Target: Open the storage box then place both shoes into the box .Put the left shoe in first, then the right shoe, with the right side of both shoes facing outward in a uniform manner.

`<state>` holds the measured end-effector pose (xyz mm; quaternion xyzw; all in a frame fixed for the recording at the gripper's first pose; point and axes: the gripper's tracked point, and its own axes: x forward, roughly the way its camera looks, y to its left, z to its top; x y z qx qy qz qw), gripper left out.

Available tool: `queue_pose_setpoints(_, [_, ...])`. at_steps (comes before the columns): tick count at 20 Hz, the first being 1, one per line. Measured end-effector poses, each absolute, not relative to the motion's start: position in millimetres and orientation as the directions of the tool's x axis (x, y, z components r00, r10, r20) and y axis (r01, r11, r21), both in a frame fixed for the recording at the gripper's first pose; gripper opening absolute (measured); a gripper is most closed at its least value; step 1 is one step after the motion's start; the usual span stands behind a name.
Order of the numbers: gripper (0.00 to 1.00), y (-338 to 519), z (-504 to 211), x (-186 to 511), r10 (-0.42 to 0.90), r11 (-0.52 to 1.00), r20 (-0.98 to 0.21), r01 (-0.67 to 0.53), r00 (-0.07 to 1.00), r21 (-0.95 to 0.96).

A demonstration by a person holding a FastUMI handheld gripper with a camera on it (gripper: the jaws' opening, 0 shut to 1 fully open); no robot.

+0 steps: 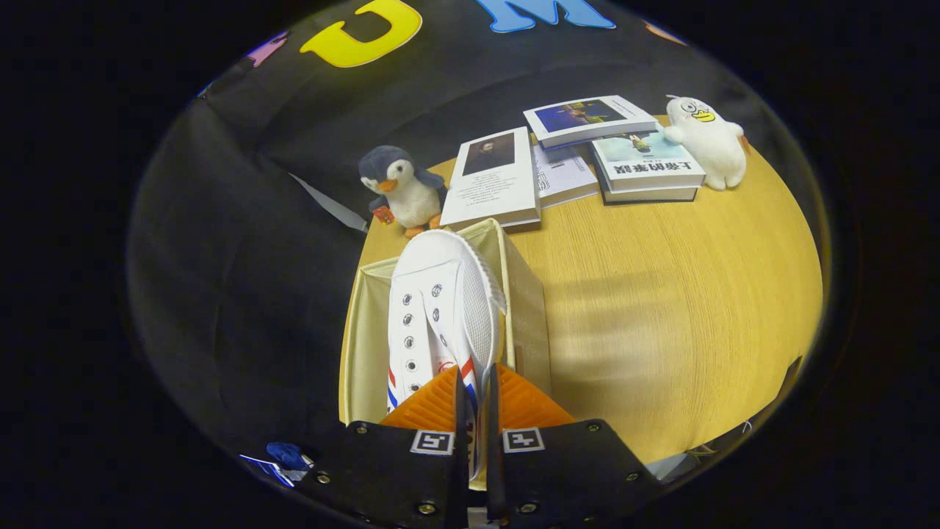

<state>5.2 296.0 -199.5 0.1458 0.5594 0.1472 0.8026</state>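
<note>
The gripper (474,397) pinches the shoe's (440,301) side wall; the shoe runs straight ahead from it, toe far, hanging over the open box (525,308)

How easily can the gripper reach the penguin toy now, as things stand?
Probably not yet. The gripper is shut on the white shoe, held over the open storage box. The penguin toy stands beyond the box, so the fingers are occupied.

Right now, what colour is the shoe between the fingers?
White, with red and blue stripes near the heel; shoe, gripper view.
</note>
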Motion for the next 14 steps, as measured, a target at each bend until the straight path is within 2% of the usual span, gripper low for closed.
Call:
queue_pose_setpoints(1, [0.1, 300.8, -199.5, 6.8, 0.412, 0.908, -0.845, -0.078, 0.341, 0.411])
queue_pose_setpoints(2, [0.28, 305.1, -193.2, 9.2, 0.427, 0.899, -0.829, -0.07, 0.36, 0.432])
queue_pose_setpoints(3, [0.37, 307.7, -189.0, 15.7, 0.434, 0.893, -0.813, -0.064, 0.387, 0.446])
queue_pose_setpoints(4, [0.63, 308.0, -183.0, 21.3, 0.439, 0.888, -0.8, -0.065, 0.41, 0.454])
queue_pose_setpoints(6, [0.97, 295.2, -174.7, 31.1, 0.404, 0.907, -0.796, -0.08, 0.452, 0.415])
queue_pose_setpoints(14, [0.99, 221.8, -137.9, 28.3, 0.329, 0.944, -0.745, -0.186, 0.58, 0.272])
